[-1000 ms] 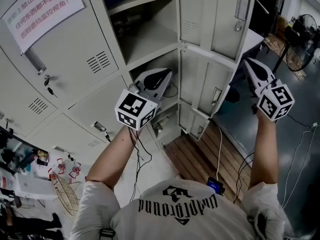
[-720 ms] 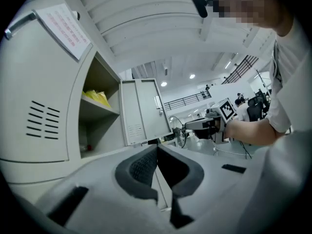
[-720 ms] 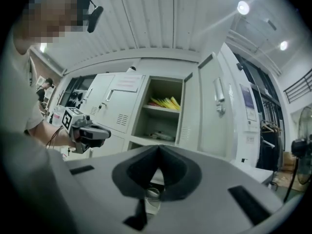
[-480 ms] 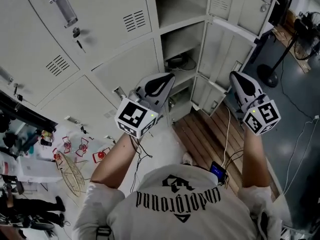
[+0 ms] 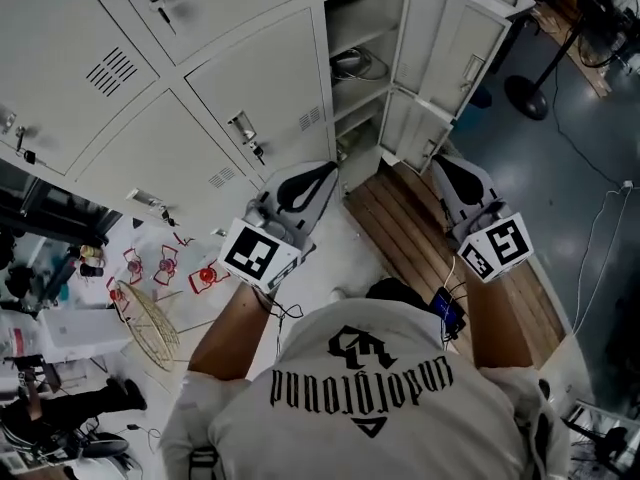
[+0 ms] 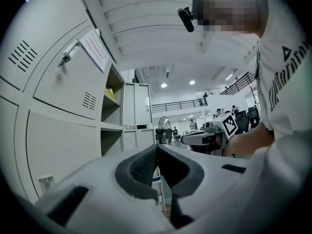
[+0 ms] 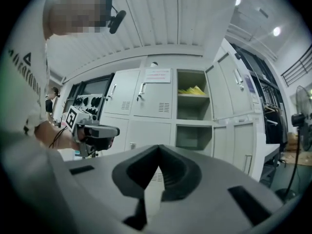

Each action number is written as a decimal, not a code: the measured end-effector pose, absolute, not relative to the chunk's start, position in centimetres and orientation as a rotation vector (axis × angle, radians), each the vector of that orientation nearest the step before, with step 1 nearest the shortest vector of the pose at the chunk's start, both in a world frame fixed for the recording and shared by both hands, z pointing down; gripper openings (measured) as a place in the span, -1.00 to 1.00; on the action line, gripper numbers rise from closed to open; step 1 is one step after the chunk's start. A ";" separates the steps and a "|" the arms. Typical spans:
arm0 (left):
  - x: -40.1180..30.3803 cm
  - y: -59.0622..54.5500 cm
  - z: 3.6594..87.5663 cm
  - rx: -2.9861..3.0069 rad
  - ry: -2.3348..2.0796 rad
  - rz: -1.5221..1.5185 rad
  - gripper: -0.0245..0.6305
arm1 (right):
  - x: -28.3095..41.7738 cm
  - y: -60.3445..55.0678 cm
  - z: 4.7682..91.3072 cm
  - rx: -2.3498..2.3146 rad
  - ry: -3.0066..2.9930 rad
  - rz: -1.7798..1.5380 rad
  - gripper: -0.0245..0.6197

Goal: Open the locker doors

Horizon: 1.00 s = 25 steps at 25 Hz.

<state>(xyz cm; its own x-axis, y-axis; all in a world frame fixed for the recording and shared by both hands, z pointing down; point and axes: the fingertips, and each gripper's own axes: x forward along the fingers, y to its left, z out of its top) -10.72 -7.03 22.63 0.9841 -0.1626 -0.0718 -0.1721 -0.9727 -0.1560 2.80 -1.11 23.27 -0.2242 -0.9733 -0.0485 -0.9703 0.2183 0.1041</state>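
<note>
Left hand-held gripper (image 5: pixel 322 171) and right hand-held gripper (image 5: pixel 441 165) are both shut and empty, short of the lockers. The far-column doors (image 5: pixel 450 43) stand open — a closed door (image 5: pixel 270 73) with its latch (image 5: pixel 243 126) lies beyond the left one. Shut jaws would likely glance off that small latch, or a careless swing could knock an open door back.

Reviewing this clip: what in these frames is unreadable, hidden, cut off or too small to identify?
- Notice: in the right gripper view the print is too small to read; in the left gripper view it is seen too slantwise.
- Yellow items: right gripper view, too small to identify.
- Dark object in an open compartment: head view, small and in shadow.
- Upper locker doors: head view, cut off by the top edge.
</note>
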 end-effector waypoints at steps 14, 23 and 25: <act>-10.2 3.7 23.1 -2.976 0.417 0.082 -0.90 | 2.0 8.0 24.4 1.738 -2.543 -0.237 -0.91; -7.5 13.3 25.5 -2.963 0.548 0.088 -0.90 | 4.5 17.5 26.7 1.622 -2.603 -0.253 -0.91; -7.0 15.4 26.0 -2.946 0.580 0.095 -0.90 | 5.4 19.7 27.2 1.620 -2.593 -0.267 -0.91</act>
